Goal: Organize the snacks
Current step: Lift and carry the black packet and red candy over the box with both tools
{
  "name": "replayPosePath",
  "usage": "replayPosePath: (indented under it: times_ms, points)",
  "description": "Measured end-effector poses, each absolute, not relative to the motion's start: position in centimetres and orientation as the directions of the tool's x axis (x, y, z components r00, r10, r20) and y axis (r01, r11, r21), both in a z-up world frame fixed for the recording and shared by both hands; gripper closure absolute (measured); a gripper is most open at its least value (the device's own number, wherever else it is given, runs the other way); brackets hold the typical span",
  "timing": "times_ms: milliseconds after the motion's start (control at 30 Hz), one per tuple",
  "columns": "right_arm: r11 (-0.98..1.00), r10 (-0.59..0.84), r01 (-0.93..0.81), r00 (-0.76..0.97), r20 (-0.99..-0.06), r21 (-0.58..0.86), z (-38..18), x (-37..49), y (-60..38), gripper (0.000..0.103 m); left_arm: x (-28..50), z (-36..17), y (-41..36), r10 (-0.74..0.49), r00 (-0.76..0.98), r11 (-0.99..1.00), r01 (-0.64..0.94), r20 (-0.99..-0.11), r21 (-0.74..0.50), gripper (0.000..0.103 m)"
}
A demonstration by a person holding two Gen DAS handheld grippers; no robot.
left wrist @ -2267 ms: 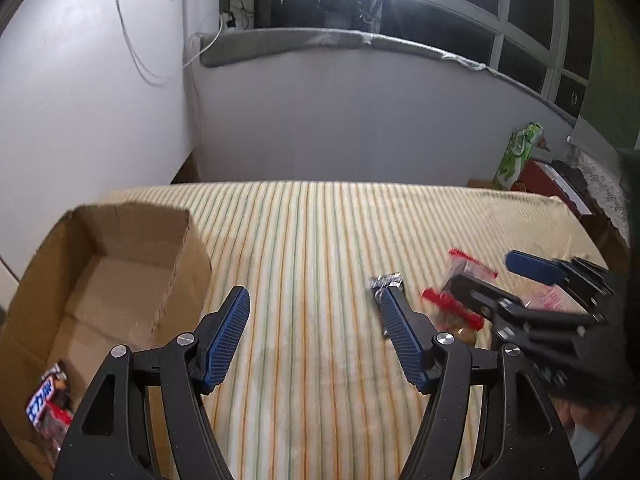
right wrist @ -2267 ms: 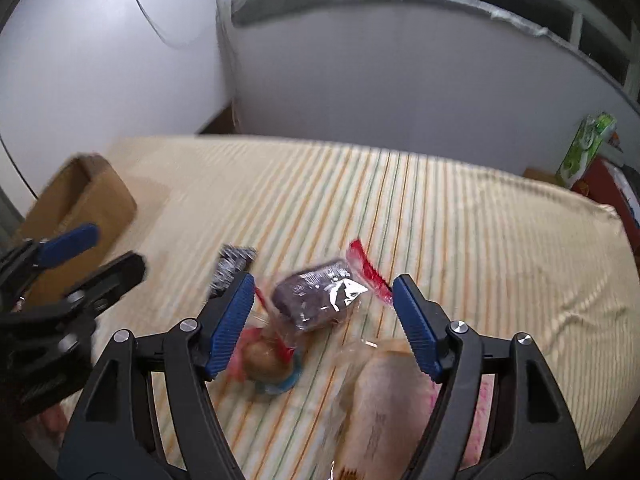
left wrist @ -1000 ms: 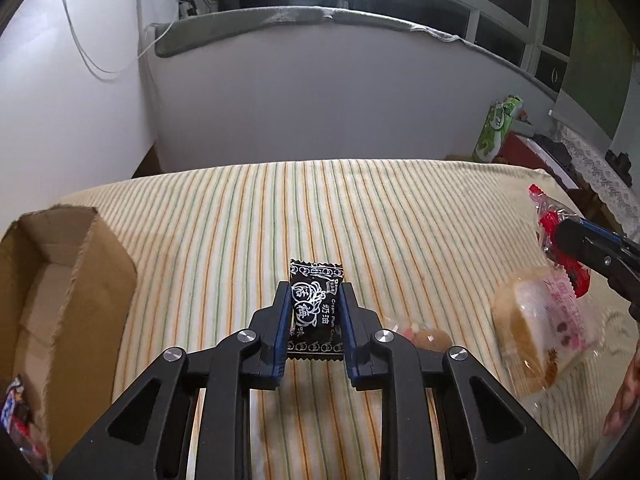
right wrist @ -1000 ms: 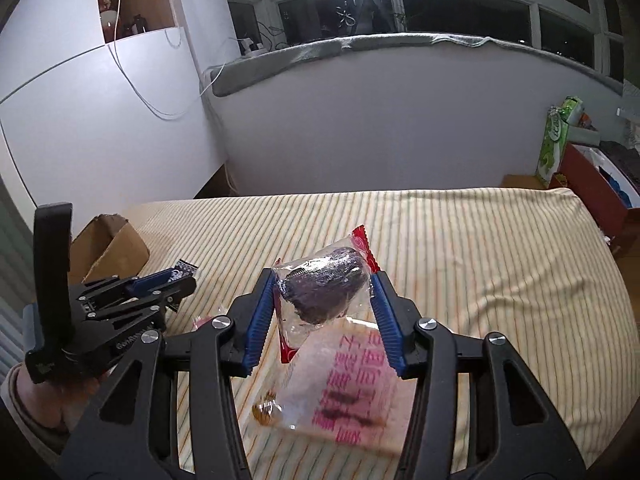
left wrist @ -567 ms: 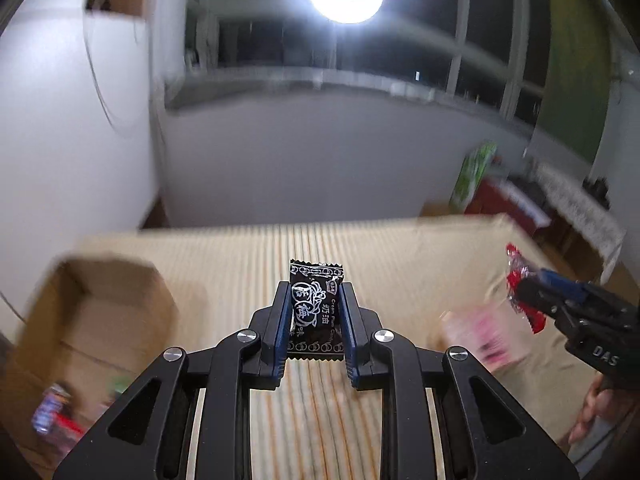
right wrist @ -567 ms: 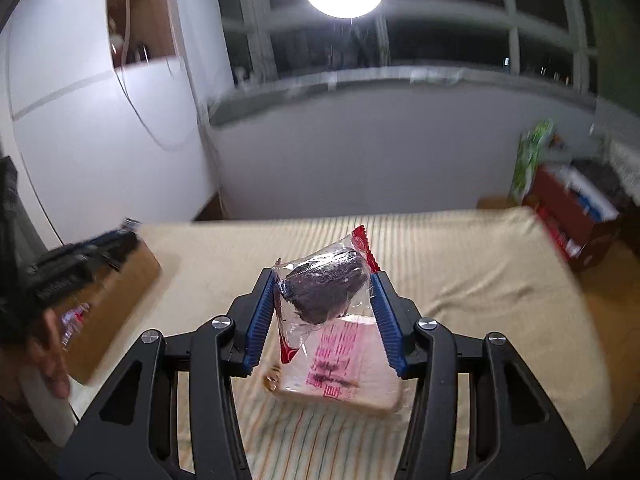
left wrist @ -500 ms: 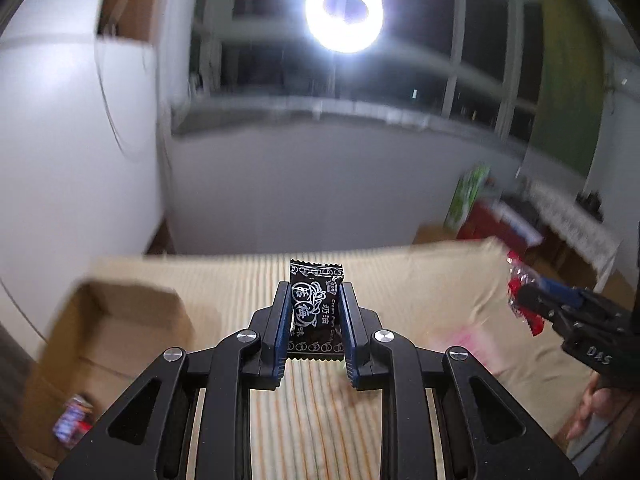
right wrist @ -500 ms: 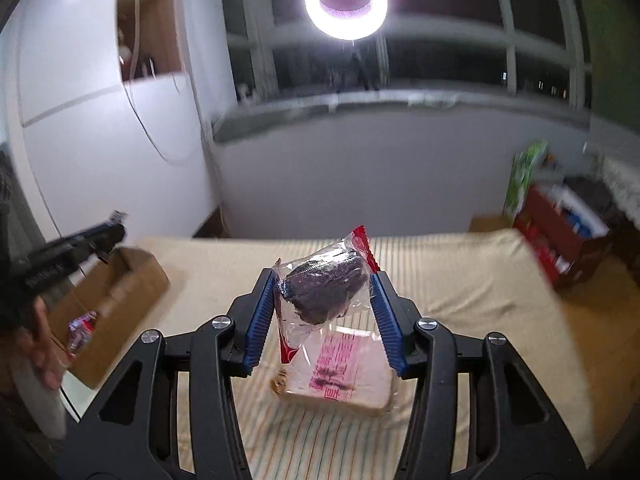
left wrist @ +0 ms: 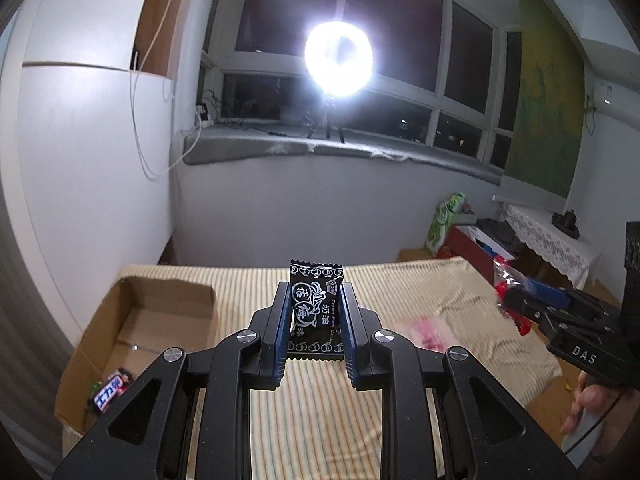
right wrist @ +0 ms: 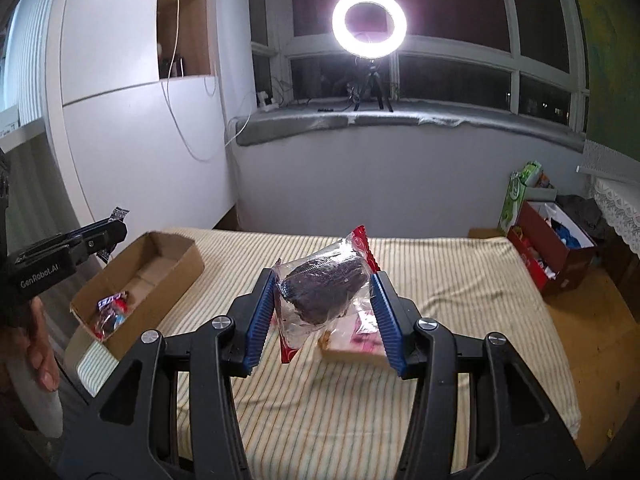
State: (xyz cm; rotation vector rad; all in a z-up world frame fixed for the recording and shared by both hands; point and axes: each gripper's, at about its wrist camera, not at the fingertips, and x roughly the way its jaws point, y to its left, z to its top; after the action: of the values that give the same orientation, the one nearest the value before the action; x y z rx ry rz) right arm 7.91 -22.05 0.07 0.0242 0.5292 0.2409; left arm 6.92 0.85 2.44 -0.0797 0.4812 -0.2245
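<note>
Snacks now ride higher: left jaws pinch black candy (left wrist: pixel 316 312), right jaws clear-wrapped cake (right wrist: pixel 325 294).

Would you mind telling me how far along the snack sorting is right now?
Done: wrapped snacks already lie in the cardboard box. In hand: the left tongs grip a black candy packet, and the right tongs grip a clear-wrapped dark snack, both held above the striped cloth. Left: boxing those two and the pink-printed packet on the cloth.

The cardboard box (right wrist: pixel 172 264) is matt brown paperboard. The striped cloth (right wrist: pixel 460 280) looks woven and soft. The clear wrapper (right wrist: pixel 324 292) is glossy plastic; the black candy wrapper (left wrist: pixel 316 312) is slightly shiny.
</note>
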Motion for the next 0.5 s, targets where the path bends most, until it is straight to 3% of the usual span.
replayPosePath:
  times_ms: [267, 500]
  points:
    - [0.946, 0.293, -0.321, 0.792, -0.535, 0.044, -0.7, 9.1, -14.2, 0.053, 5.9, 1.0, 4.1, -0.192, 0.87, 0.981, 0.155, -0.454, -0.118, 0.082]
    - [0.874, 0.419, -0.485, 0.736, -0.531, 0.018, -0.3, 9.7, -4.0, 0.053, 3.7, 0.8, 11.1, -0.039, 0.903, 0.996, 0.003, -0.428, -0.084, 0.082]
